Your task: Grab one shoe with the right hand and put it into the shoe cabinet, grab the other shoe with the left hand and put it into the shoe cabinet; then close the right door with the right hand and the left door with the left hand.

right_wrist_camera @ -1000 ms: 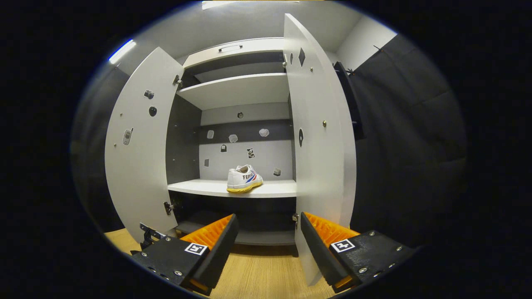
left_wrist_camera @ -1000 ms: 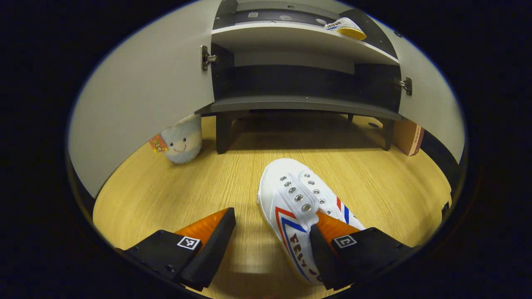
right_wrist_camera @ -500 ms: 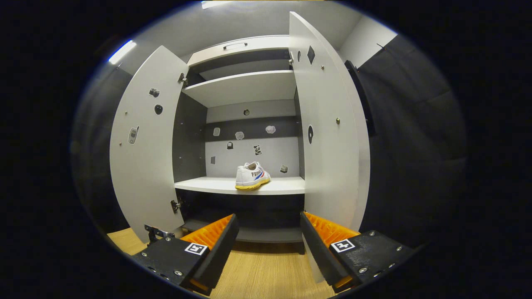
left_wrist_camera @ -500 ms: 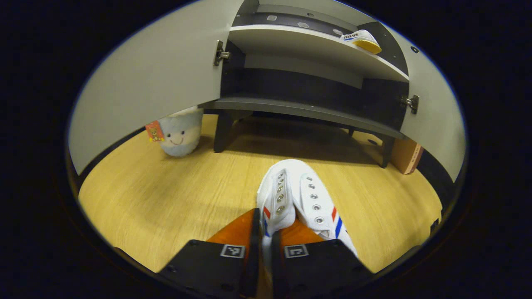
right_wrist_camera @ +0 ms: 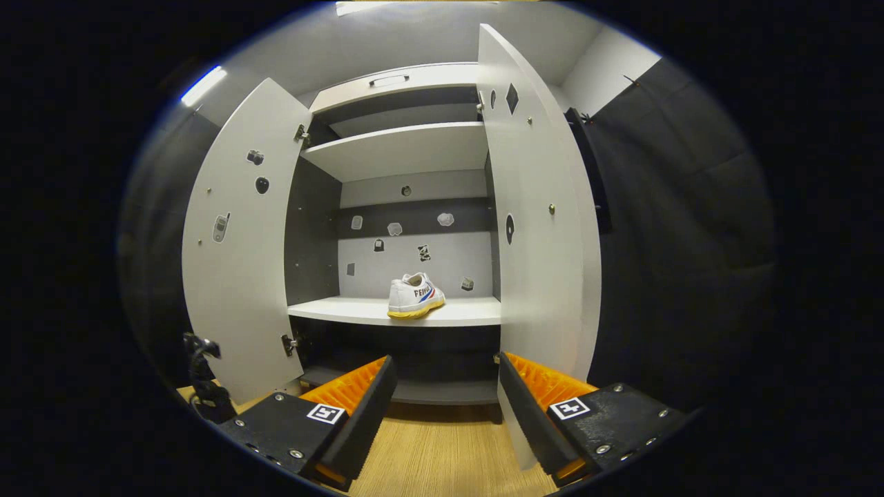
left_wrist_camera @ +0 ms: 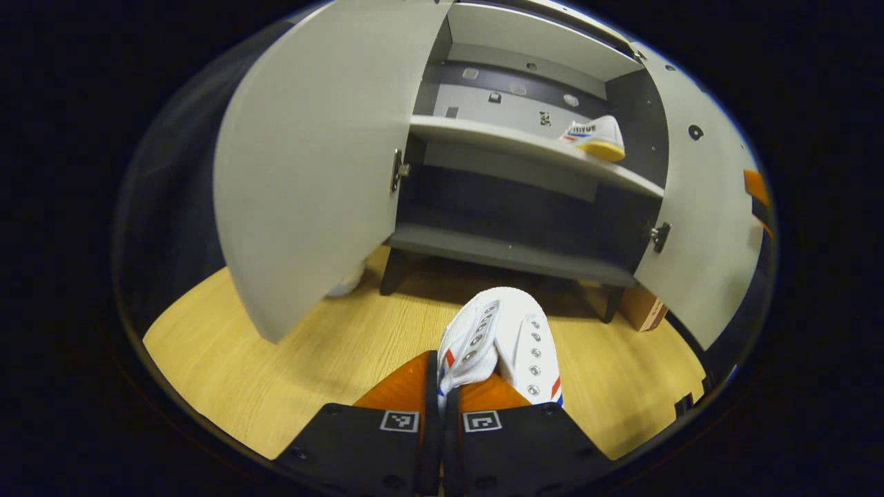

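Observation:
My left gripper (left_wrist_camera: 440, 386) is shut on the side wall of a white shoe (left_wrist_camera: 507, 331) with red and blue stripes, which hangs above the wooden floor (left_wrist_camera: 331, 359) with its toe toward the shoe cabinet (left_wrist_camera: 511, 255). A second white shoe (left_wrist_camera: 594, 136) with a yellow sole stands on the cabinet's middle shelf (left_wrist_camera: 483, 134), toward its right. In the right gripper view that shelved shoe (right_wrist_camera: 413, 297) sits on the shelf (right_wrist_camera: 359, 312). My right gripper (right_wrist_camera: 445, 386) is open and empty, in front of the cabinet's lower part. The left door (right_wrist_camera: 238, 248) and the right door (right_wrist_camera: 535, 235) both stand open.
A pale plush toy (left_wrist_camera: 343, 284) peeks out behind the left door (left_wrist_camera: 311, 166). A brown box (left_wrist_camera: 639, 309) stands on the floor at the cabinet's right leg. The left gripper's dark body (right_wrist_camera: 202, 383) appears at lower left in the right gripper view. Black cloth (right_wrist_camera: 677, 228) hangs to the right.
My left gripper closed on the shoe's side wall, lifted it off the floor and tilted up toward the cabinet. The right gripper stayed open and shifted only slightly.

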Demonstrator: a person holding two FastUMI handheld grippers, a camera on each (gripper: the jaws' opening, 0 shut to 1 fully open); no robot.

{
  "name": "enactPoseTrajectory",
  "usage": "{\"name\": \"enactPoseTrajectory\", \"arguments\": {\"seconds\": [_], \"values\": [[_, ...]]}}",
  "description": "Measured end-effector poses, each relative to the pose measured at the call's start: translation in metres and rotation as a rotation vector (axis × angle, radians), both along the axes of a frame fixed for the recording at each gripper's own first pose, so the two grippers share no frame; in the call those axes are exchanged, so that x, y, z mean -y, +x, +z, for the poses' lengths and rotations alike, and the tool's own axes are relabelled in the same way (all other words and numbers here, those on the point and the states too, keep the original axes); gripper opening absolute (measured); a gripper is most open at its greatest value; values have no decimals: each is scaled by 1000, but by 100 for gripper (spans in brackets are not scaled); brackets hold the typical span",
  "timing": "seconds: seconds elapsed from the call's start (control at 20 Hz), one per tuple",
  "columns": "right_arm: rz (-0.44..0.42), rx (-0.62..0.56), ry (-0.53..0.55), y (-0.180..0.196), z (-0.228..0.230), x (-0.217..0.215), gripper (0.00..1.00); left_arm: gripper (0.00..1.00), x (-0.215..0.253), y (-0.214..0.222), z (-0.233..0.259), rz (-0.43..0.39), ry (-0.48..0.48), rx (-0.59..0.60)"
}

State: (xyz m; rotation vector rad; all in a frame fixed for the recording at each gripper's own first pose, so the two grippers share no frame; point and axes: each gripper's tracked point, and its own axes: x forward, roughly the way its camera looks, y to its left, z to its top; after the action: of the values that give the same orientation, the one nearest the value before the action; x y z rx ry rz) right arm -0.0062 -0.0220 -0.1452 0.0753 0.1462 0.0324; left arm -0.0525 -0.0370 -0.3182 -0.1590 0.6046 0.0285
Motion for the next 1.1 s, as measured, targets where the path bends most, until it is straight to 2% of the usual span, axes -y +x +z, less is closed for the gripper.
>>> {"name": "enactPoseTrajectory", "arguments": {"seconds": [0.25,0.4,0.5,0.75,0.9,1.1], "values": [[19,7,31,3,2,-8,92,9,-9,3,93,0,-55,152],[31,20,29,0,5,-12,92,9,6,47,142,-15,-85,228],[30,29,21,-2,8,-10,92,9,8,78,163,5,-100,260],[19,35,23,-10,13,-5,92,8,10,159,177,21,-61,260],[4,40,17,-15,17,-1,92,9,20,207,165,42,-83,207],[-6,53,4,-16,23,3,92,9,31,260,141,45,-37,130]]}}
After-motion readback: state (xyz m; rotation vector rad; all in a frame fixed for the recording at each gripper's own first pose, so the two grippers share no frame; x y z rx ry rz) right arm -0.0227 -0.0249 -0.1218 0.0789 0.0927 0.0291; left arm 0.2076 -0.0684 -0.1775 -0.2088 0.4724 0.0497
